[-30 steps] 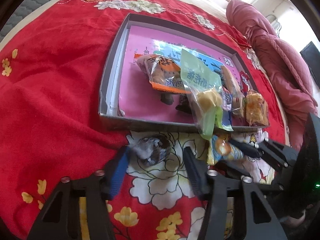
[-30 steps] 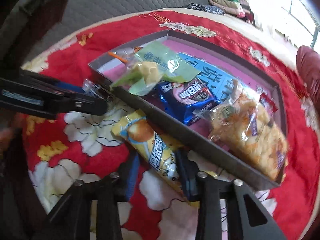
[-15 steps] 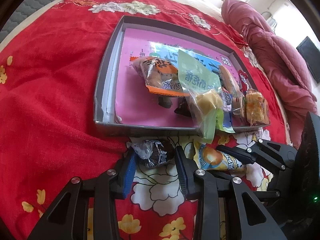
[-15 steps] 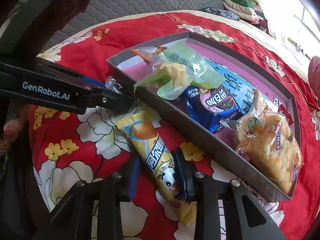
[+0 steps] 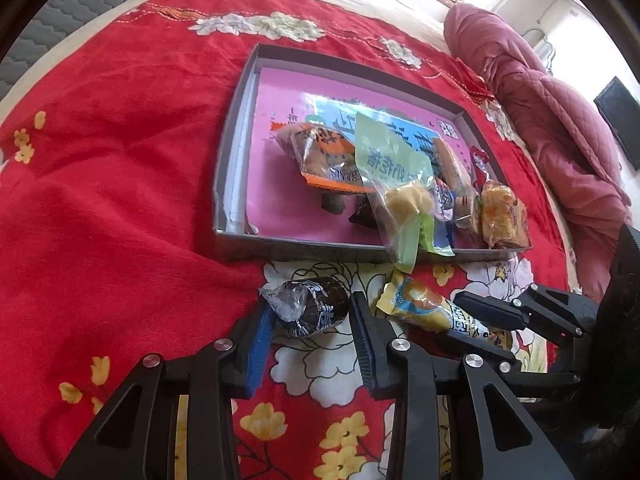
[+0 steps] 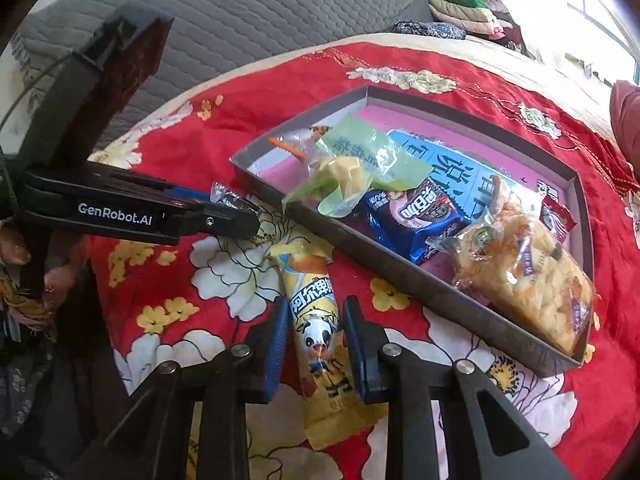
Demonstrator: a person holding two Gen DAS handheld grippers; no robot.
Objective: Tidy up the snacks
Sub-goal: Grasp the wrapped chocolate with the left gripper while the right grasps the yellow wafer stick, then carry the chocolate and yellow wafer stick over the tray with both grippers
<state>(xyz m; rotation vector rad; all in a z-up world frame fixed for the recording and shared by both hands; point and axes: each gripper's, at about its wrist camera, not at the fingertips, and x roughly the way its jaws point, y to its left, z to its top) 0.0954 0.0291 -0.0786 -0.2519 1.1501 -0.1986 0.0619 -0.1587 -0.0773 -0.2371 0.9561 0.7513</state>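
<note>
Left gripper (image 5: 310, 330) is clamping the dark wrapped snack (image 5: 310, 312), both blue pads pressing its sides, jaws narrow and holding steady. Snack is sitting on the red cloth (image 5: 112, 168) just in front of the tray's near wall, close to its near left corner, not touching the tray (image 5: 236, 148). Crinkled clear end of the wrapper is sticking out past the left pad.

Right gripper (image 6: 316, 344) is closing on the yellow stick pack (image 6: 316, 320), jaws nearly together, pack running lengthwise between the pads with the cow print right in the gap. Pads are looking snug on the pack's sides in the right wrist view. Pack's far end is pointing at the tray's near wall, almost touching it; its near end is trailing back under the gripper. Cannot tell whether it is lifted off the cloth.

Both grippers are working side by side along the tray's near edge, left one showing in the right view (image 6: 224, 216) with the dark snack's wrapper end peeking past its tip.

Tray is lying on the cloth, holding a green bag (image 5: 394, 168) hanging over the near wall, an orange pack (image 5: 324, 156) beside it toward the left, a blue cookie pack (image 6: 416, 216), and a clear bag of crackers (image 6: 532, 284) at the near right corner. Left part of the pink tray floor is bare.
</note>
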